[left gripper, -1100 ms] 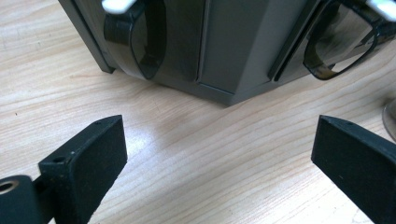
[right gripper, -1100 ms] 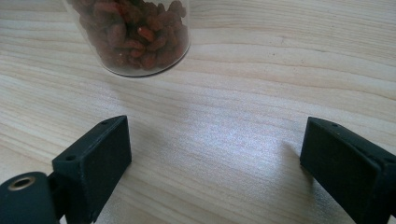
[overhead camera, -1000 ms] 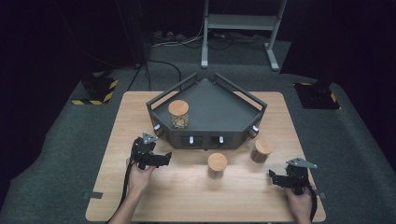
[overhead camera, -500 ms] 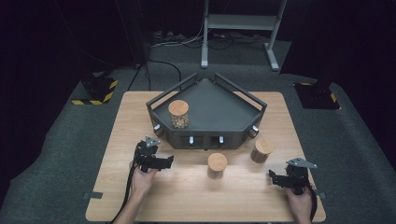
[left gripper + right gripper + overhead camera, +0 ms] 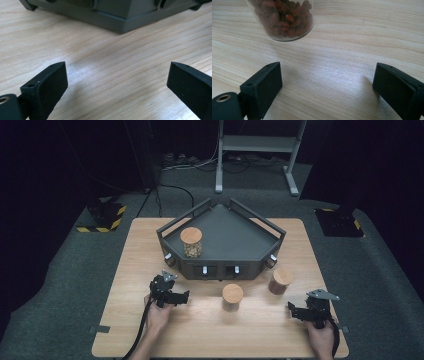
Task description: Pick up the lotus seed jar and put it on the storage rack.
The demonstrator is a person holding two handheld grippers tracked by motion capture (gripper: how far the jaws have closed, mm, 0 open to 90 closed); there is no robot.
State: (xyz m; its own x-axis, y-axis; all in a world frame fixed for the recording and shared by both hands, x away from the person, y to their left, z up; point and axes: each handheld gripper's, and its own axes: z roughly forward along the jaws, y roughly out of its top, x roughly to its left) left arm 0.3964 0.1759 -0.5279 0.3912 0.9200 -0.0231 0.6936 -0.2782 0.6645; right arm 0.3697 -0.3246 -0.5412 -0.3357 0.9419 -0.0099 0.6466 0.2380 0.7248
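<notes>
Standing wide and empty, each claw, left (image 5: pixel 184 296) and right (image 5: pixel 291 308); the berry jar (image 5: pixel 284 18), smooth, breakable glass, is best gripped mid-body.

Left gripper (image 5: pixel 184 296): lowered toward the table (image 5: pixel 140 260), shifted slightly nearer the person's edge since a second ago; now close above the wood, in front of the dark tray (image 5: pixel 220 270). Left hand (image 5: pixel 159 316): drawn back with it, less forearm showing at the bottom of the high view. Jaws wide apart in the left gripper view, bare wood between them, tray base just beyond.
</notes>
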